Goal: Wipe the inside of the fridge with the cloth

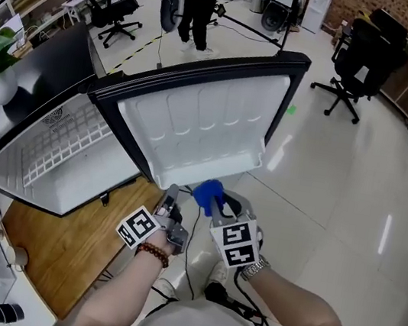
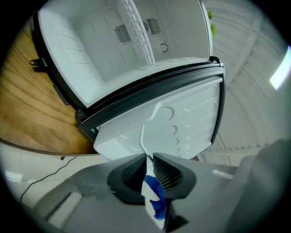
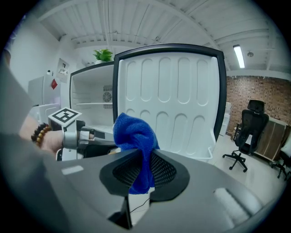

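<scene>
Blue cloth (image 3: 134,136), long axis vertical, clenched in R gripper (image 3: 144,169); L gripper (image 2: 149,169) grips door (image 2: 186,120).

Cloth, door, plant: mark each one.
cloth (image 3: 133,134), right gripper view, on the bunched upper fold.
door (image 1: 211,121), head view, on the white inner liner.
plant (image 3: 103,55), right gripper view, on the leaves.
</scene>
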{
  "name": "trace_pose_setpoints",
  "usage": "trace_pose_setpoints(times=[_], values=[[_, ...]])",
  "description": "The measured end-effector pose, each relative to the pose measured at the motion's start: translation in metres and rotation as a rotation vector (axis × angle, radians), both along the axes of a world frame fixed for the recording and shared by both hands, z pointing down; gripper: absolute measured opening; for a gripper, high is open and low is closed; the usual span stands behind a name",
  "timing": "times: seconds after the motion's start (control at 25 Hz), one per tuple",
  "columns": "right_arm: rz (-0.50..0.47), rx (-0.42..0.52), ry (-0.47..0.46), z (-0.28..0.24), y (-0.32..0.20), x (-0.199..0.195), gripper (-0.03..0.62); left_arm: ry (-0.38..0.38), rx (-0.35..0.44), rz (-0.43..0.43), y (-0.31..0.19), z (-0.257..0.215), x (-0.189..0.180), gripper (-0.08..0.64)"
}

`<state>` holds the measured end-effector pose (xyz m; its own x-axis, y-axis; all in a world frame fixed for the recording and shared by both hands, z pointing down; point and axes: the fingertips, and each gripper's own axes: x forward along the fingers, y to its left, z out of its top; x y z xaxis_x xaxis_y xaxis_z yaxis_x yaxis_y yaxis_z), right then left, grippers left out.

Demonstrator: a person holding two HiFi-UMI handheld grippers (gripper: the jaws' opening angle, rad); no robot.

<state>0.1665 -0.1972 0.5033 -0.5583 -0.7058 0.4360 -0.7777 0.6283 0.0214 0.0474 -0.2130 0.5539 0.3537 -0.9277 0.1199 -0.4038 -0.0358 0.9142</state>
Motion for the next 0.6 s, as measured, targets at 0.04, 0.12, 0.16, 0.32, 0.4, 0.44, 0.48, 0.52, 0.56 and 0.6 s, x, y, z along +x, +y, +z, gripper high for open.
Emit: trace_pose_setpoints(times=[0.04, 0.12, 0.16, 0.32, 0.4, 0.44, 0.48, 0.52, 0.56, 0.6], values=[[-0.004, 0.006, -0.007, -0.003, -0.001, -0.005, 0.054, -0.003, 0.004, 0.007, 0.001, -0.003, 0.0, 0.048], [-0.013, 0.02, -0.018, -0.011, -0.004, -0.014, 0.054, -0.01, 0.014, 0.02, 0.001, -0.009, 0.001, 0.048], [-0.018, 0.027, -0.02, -0.014, -0.005, -0.018, 0.054, -0.012, 0.02, 0.025, 0.001, -0.013, 0.001, 0.048], [-0.034, 0.051, -0.025, -0.023, -0.01, -0.036, 0.054, -0.013, 0.044, 0.046, -0.002, -0.026, 0.002, 0.048], [-0.04, 0.057, -0.032, -0.027, -0.013, -0.044, 0.054, -0.01, 0.048, 0.056, -0.005, -0.03, 0.001, 0.049], [-0.044, 0.059, -0.035, -0.029, -0.015, -0.048, 0.054, -0.008, 0.051, 0.056, -0.006, -0.032, -0.001, 0.049], [-0.047, 0.06, -0.038, -0.031, -0.017, -0.051, 0.054, -0.006, 0.055, 0.053, -0.007, -0.035, -0.003, 0.049], [-0.052, 0.06, -0.04, -0.032, -0.018, -0.055, 0.054, -0.004, 0.06, 0.047, -0.007, -0.037, -0.005, 0.049], [-0.056, 0.06, -0.042, -0.033, -0.018, -0.059, 0.054, -0.002, 0.063, 0.041, -0.007, -0.038, -0.008, 0.049], [-0.062, 0.059, -0.044, -0.033, -0.018, -0.063, 0.054, 0.001, 0.064, 0.036, -0.007, -0.039, -0.01, 0.049]])
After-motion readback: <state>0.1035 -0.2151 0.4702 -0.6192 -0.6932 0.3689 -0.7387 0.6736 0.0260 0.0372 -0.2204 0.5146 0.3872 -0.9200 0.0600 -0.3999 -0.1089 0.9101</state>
